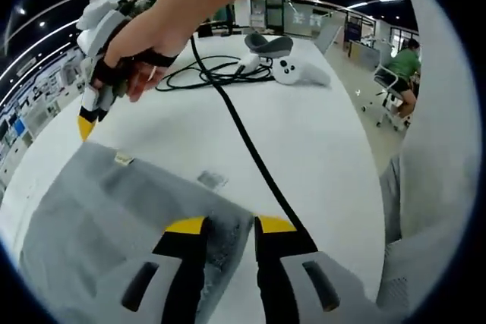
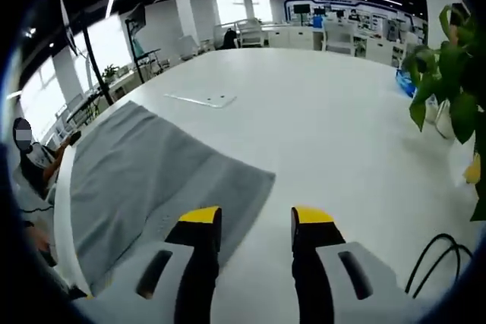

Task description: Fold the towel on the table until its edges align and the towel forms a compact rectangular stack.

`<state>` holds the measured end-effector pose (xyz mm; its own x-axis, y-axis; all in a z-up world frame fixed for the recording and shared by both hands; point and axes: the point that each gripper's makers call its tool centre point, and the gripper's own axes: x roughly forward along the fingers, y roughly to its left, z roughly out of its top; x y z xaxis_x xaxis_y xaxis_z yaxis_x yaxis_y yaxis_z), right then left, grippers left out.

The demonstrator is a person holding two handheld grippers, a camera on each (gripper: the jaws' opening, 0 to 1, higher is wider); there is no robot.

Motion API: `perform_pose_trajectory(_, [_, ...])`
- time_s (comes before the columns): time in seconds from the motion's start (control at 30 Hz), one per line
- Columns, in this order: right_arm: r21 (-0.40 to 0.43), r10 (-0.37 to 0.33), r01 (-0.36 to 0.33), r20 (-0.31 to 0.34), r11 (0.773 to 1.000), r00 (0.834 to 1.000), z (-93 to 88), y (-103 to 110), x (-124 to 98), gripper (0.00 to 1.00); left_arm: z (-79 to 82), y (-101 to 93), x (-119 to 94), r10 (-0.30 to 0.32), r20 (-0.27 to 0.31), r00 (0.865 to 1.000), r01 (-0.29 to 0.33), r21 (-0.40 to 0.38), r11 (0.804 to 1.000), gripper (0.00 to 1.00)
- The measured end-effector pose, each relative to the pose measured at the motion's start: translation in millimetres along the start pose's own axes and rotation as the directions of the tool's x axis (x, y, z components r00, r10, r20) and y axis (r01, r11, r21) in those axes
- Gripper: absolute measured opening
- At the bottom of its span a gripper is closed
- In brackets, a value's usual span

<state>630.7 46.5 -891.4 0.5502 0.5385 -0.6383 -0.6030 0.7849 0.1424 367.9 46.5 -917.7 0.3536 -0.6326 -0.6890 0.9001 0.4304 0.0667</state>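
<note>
Towel (image 1: 114, 218) flat on table (image 1: 319, 142), one corner pinched.
Left gripper (image 1: 229, 227) nearly closed on towel edge; right gripper (image 2: 257, 218) parted, empty, over table by towel's corner.

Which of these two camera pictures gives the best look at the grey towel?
The right gripper view: the grey towel lies spread flat on the white table, with a corner and two edges plain to see. In the left gripper view the towel is closer and cut off by the picture's edge, and the left tongs hide part of it.
</note>
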Motion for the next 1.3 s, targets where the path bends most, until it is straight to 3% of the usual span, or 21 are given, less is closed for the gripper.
perform_pose_trajectory(0.37, [0.034, 0.010, -0.009, -0.018, 0.999, 1.000, 1.4, -9, 38, 0.34, -2.4, 8.6, 0, 0.025, -0.021, 0.999, -0.026, -0.040, 0.999, 0.10])
perform_pose_trajectory(0.63, [0.018, 0.003, -0.004, 0.001, 1.000, 1.000, 8.1, -14, 45, 0.30, -1.7, 9.3, 0, 0.026, -0.023, 0.999, -0.027, -0.077, 0.997, 0.08])
perform_pose_trajectory(0.77, [-0.030, 0.000, 0.000, -0.003, 1.000, 1.000, 9.0, -9, 50, 0.30, -1.8, 8.9, -1, 0.028, -0.029, 0.999, -0.030, -0.081, 0.996, 0.07])
perform_pose_trajectory(0.9, [-0.165, -0.019, 0.015, -0.022, 0.986, 1.000, 10.9, -7, 58, 0.23, -2.0, 8.7, 0, 0.019, -0.038, 0.999, -0.022, -0.078, 0.997, 0.07])
perform_pose_trajectory(1.03, [-0.146, -0.016, 0.012, -0.027, 0.989, 1.000, 11.0, -2, 54, 0.17, -2.3, 8.2, 0, 0.016, -0.047, 0.999, -0.019, -0.067, 0.998, 0.07])
perform_pose_trajectory(1.13, [-0.171, 0.018, -0.026, -0.049, 0.985, 0.999, 9.6, 8, 55, 0.05, -2.5, 8.3, 0, 0.011, -0.054, 0.998, -0.014, -0.066, 0.998, 0.07])
perform_pose_trajectory(1.3, [-0.180, 0.000, -0.011, -0.059, 0.984, 0.998, 8.8, 8, 53, 0.02, -2.9, 7.7, 0, 0.013, -0.067, 0.998, -0.018, -0.063, 0.998, 0.07])
